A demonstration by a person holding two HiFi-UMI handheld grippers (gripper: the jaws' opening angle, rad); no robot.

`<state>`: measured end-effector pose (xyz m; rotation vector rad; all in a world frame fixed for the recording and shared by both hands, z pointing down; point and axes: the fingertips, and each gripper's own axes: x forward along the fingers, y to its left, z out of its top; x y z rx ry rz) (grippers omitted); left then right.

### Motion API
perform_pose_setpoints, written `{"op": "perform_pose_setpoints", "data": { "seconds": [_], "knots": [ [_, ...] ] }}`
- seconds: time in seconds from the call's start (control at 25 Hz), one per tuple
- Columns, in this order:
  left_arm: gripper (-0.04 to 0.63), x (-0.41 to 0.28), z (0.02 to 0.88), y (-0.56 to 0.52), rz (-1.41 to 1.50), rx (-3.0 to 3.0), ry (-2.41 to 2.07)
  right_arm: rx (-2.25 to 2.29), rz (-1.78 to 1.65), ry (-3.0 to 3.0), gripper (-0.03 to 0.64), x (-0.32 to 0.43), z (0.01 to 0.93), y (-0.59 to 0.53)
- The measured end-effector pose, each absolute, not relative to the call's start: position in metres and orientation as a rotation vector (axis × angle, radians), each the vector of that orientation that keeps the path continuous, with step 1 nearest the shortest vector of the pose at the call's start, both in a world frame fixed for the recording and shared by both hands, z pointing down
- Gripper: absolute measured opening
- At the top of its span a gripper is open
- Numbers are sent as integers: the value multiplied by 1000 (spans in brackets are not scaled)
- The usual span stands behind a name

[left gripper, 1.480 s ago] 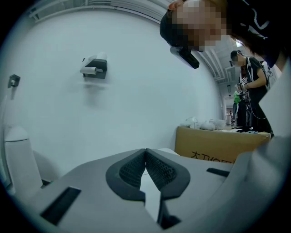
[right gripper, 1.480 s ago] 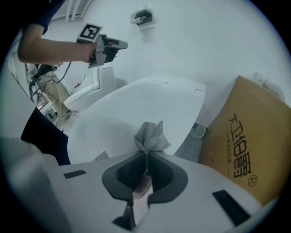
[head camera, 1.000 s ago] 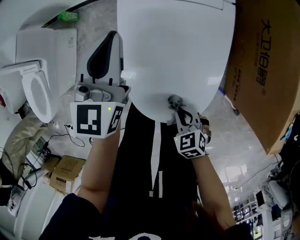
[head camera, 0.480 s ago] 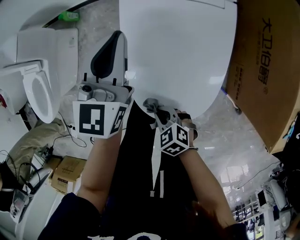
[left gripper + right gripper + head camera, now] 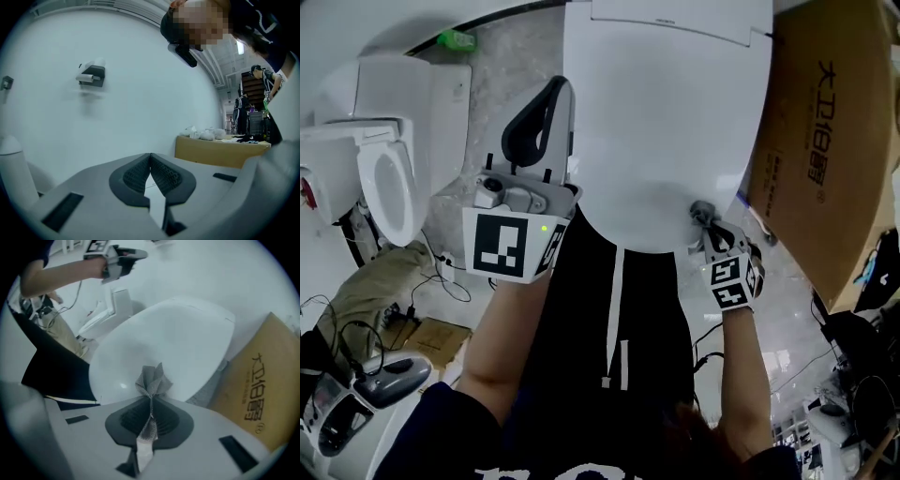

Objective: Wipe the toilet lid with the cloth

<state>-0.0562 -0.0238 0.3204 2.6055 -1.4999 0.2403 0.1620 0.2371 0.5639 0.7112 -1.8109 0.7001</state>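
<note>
The white toilet lid lies closed in the upper middle of the head view. My right gripper is shut on a crumpled grey cloth and presses it on the lid's near right rim. In the right gripper view the cloth sticks out between the shut jaws, over the lid. My left gripper is held off the lid's left side, shut and holding nothing. In its own view the left gripper has its pads together and points at a white wall.
A big cardboard box stands close to the lid's right side. A second toilet with an open seat is at the left. Cables and small devices lie on the floor at the lower left. A wall fixture shows in the left gripper view.
My right gripper slid the cloth along the lid's near rim, first to the left and then across to the right edge. My left gripper stayed raised beside the lid.
</note>
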Motion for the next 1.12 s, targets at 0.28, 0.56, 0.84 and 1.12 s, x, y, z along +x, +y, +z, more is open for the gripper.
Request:
{"op": "perform_pose_setpoints", "data": {
  "seconds": [0.28, 0.56, 0.84, 1.12],
  "knots": [
    [20, -66, 248, -28, 203, 2617, -1577, 1480, 822, -2045, 35, 218, 421, 107],
    [20, -65, 139, -21, 188, 2621, -1639, 1870, 629, -2290, 34, 244, 209, 51],
    [20, -64, 26, -19, 133, 2631, -1725, 1890, 145, -2448, 32, 240, 26, 30],
    [20, -52, -50, -2, 159, 2690, -1739, 1914, -99, -2538, 32, 239, -82, 37]
  ]
}}
